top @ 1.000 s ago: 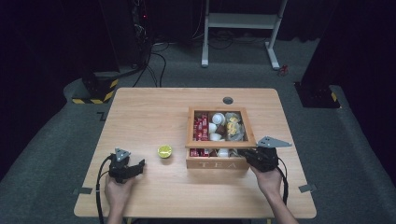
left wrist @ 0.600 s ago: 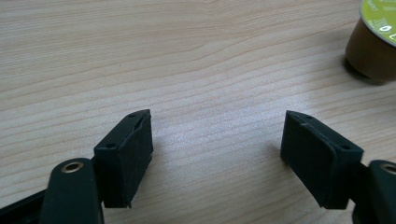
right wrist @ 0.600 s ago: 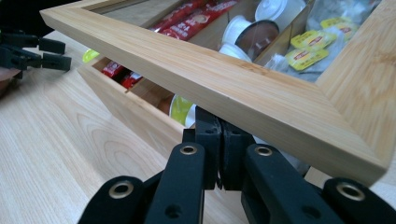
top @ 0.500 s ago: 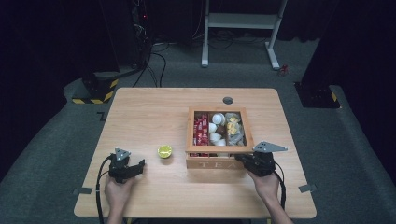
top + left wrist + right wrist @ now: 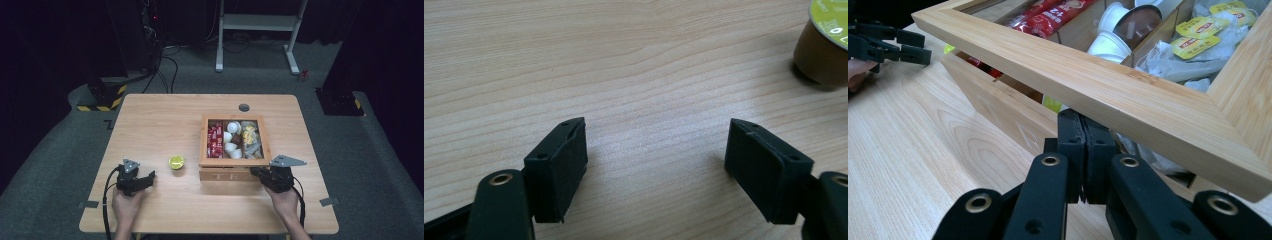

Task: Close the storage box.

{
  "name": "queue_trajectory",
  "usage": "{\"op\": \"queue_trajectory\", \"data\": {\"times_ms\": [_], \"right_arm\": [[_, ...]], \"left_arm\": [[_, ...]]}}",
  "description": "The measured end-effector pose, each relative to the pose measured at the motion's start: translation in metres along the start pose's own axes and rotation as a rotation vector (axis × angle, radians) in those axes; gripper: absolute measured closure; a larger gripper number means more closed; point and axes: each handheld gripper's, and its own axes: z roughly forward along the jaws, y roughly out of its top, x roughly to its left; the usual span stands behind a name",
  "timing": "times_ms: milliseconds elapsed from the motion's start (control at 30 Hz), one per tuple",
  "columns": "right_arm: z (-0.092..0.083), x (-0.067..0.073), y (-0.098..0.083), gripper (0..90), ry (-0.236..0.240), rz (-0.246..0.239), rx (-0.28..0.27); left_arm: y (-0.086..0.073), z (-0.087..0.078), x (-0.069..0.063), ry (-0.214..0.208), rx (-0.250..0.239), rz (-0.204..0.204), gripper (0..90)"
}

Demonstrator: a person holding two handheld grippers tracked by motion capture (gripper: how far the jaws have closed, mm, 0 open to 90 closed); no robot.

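The light wooden surface (image 5: 165,130) stands on grey carpet in a dark room. At its near left, your left tongs (image 5: 656,162) rest spread apart over bare wood, pinching nothing. At the near right, your right tongs (image 5: 1084,150) are pressed together, their tips under the raised lid frame (image 5: 1088,65) of the wooden tea box (image 5: 232,172). A lime-topped capsule (image 5: 176,162) sits between, just left of the box. Inside are red sachets (image 5: 215,140), white cups (image 5: 231,145) and tea bags (image 5: 251,140).
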Motion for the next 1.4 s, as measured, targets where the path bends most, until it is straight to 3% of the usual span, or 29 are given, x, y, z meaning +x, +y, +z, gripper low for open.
{"op": "queue_trajectory", "data": {"times_ms": [733,900,1400], "right_arm": [[0.002,0.004,-0.010,88.4,0.015,-0.008,0.056],[-0.006,0.008,-0.001,87.3,0.024,-0.024,-0.002],[-0.025,0.001,0.021,78.0,-0.004,-0.029,-0.054]], "left_arm": [[0.000,0.000,0.000,0.000,0.000,0.001,25.3],[0.000,0.000,0.000,0.000,0.000,0.001,25.3],[0.000,0.000,0.000,-0.001,0.002,0.002,25.2]]}}
